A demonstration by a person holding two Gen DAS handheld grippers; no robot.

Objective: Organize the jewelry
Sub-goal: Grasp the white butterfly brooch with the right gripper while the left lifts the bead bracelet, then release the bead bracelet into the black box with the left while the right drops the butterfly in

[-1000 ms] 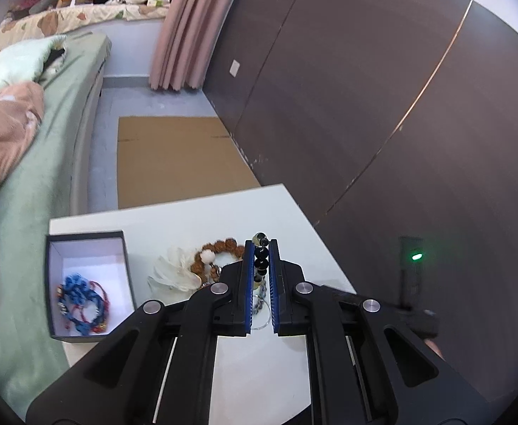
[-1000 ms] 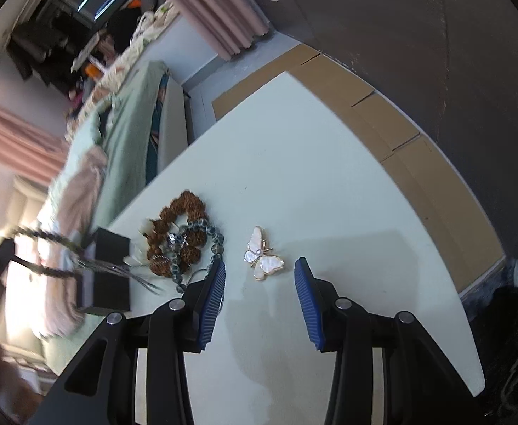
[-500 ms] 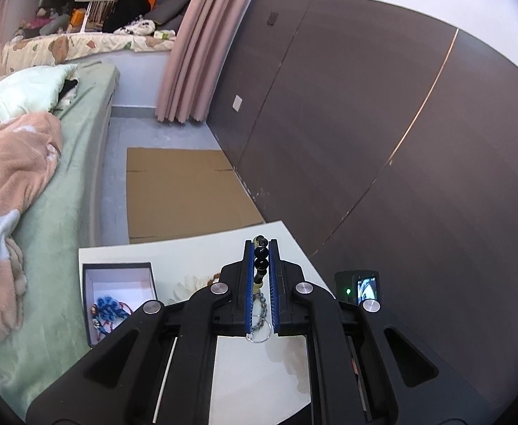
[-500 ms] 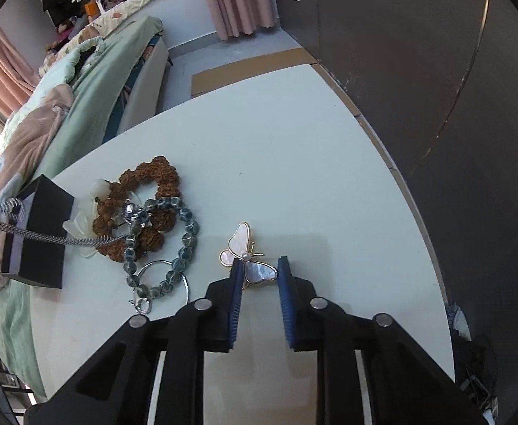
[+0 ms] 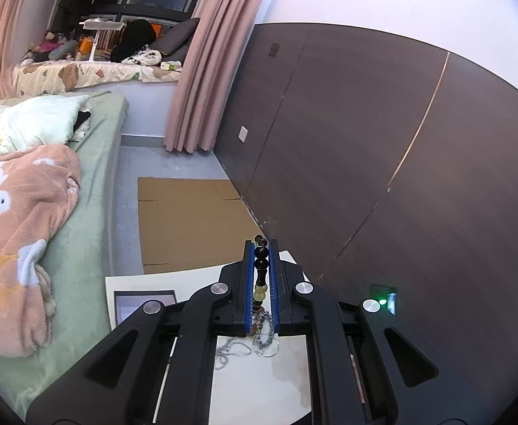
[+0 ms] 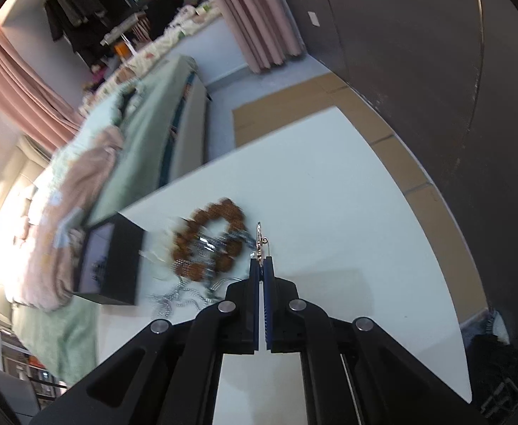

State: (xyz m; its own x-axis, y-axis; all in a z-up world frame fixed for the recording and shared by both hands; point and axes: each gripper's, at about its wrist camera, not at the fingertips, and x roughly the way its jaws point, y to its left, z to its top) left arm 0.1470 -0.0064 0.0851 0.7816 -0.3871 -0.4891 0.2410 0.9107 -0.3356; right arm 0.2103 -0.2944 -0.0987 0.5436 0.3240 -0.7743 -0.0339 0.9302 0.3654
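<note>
My left claw (image 5: 261, 258) is clamped narrow on a strand of dark round beads with a pale yellowish bead lower down (image 5: 260, 265), its silvery chain and ring (image 5: 259, 336) trailing onto the white tabletop (image 5: 259, 379) below. My right claw (image 6: 261, 276) is pinched nearly flat on a small gold-framed brooch (image 6: 260, 239), seen edge-on and lifted above the tabletop (image 6: 347, 212). Step in hand, as I judge it: carry both pieces to the black open box with pale lining (image 6: 106, 258) at the tabletop's left edge. To do it well I'd keep both grips firm, lift the bead strand high enough that its trailing chain clears the heap and doesn't drag the brown knobbly-bead bracelet (image 6: 209, 241) along, and release only once over the box mouth. The right wrist view is motion-blurred around the heap, so what lies tangled there I can't sort out fully. Surface is smooth, glossy, with a faint stain near my left claw. Room: dark wood-panelled wall (image 5: 382, 159) on the right, flattened cardboard (image 5: 188, 223) on the floor, green-sheeted bed (image 5: 92, 212) with peach blanket (image 5: 14, 230) just beside the tabletop, pink curtains (image 5: 205, 63) beyond.
</note>
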